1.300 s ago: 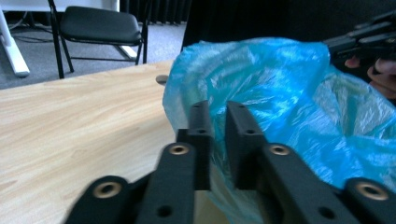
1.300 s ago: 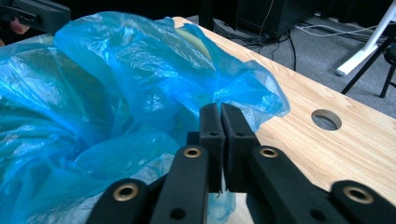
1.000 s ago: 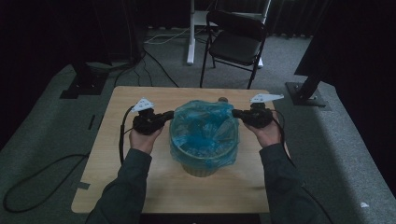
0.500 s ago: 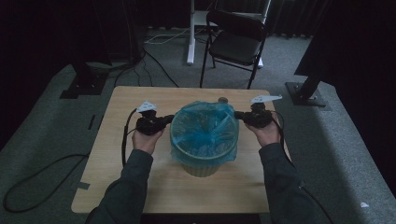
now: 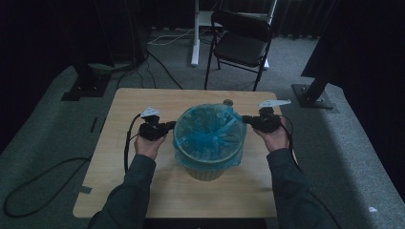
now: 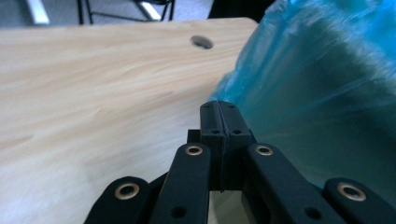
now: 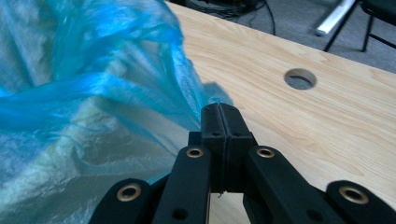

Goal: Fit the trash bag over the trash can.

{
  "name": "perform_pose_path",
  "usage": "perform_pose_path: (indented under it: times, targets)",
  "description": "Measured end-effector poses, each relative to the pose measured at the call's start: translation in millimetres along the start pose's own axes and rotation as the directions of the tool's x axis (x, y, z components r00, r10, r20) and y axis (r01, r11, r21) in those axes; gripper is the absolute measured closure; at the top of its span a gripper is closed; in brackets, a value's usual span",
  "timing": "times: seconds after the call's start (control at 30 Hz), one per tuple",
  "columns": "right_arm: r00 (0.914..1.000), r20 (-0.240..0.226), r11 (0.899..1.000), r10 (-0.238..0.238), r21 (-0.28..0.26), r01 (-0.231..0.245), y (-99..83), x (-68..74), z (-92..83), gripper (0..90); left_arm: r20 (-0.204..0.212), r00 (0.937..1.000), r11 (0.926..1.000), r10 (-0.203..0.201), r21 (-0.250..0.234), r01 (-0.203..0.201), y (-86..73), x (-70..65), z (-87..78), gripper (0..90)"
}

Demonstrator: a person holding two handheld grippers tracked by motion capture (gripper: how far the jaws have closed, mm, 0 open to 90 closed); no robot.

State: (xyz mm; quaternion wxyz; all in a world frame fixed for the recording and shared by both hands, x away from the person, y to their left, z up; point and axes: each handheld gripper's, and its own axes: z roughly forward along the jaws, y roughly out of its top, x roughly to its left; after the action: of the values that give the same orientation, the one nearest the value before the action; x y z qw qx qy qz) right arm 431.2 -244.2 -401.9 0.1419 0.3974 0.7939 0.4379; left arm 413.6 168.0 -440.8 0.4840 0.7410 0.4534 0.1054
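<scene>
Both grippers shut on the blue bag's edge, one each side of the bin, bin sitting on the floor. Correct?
Not quite: the bin sits on the wooden table, not the floor, as the high view shows. The rest holds: the left gripper and right gripper are each shut on the blue bag at opposite sides of the bin.

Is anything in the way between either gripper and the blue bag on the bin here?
Nothing visible is. The left gripper and the right gripper sit at opposite sides of the blue bag lining the bin, jaws closed with bag film at their tips. Whether film is actually pinched is unclear.
</scene>
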Motion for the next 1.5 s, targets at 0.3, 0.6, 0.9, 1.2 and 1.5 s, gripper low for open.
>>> perform_pose_path:
  times: [0.3,0.6,0.9,1.2,1.5]
  targets:
    - [0.9992,0.041,0.998,-0.004,0.060,0.002,-9.2,-0.8,1.7,89.6,0.056,0.9979,0.9995,0.032,-0.001,-0.032,-5.5,-4.3,-9.1,86.4]
    - [0.9990,-0.006,0.999,-0.045,-0.012,0.045,-15.8,12.6,-27.6,72.5,0.097,0.9929,0.9976,0.069,-0.005,-0.069,-16.1,-11.4,-22.6,84.2]
    - [0.9929,-0.085,0.996,-0.083,0.005,0.084,-22.9,30.8,-32.4,72.1,0.144,0.9817,0.9920,0.125,0.002,-0.127,-23.7,-27.5,-30.7,84.2]
    - [0.9826,-0.159,0.994,-0.096,0.031,0.102,-35.0,39.7,-31.1,77.2,0.157,0.9763,0.9875,0.149,0.027,-0.155,-34.9,-35.1,-34.9,84.6]
    - [0.9758,-0.174,0.988,-0.132,0.062,0.144,-38.9,44.9,-30.0,79.5,0.133,0.9762,0.9831,0.172,0.041,-0.178,-40.8,-36.2,-36.4,83.0]
